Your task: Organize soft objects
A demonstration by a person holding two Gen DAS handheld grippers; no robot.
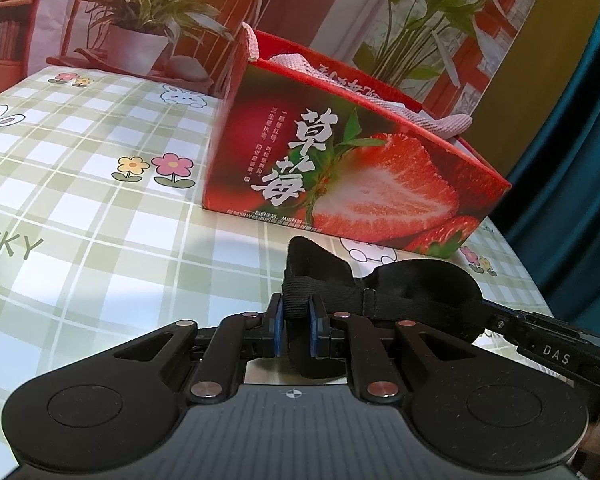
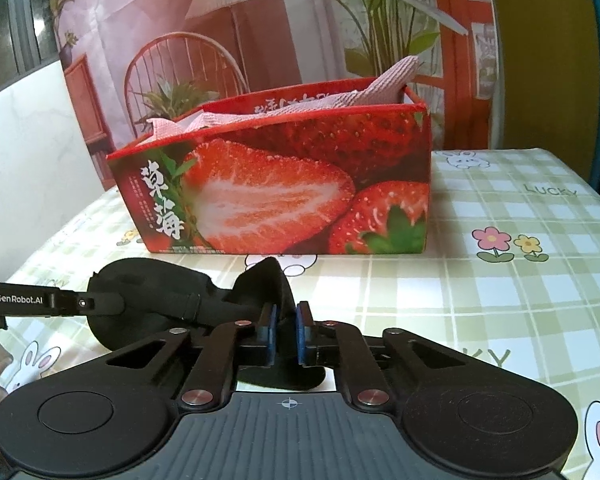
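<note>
We look to be in a home. The surface [image 2: 500, 208] wears a green checked cloth with rabbits and flowers, a strawberry box [image 2: 284, 196] stands on it, a printed backdrop [image 2: 260, 20] of chairs and potted plants hangs behind, and a teal curtain [image 1: 580, 140] falls beside it.

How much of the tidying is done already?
Done: a pink cloth already sits in the strawberry box. In hand: both claws, left and right, are shut on the black sleep mask in front of the box. Left: the mask isn't in the box yet.
</note>
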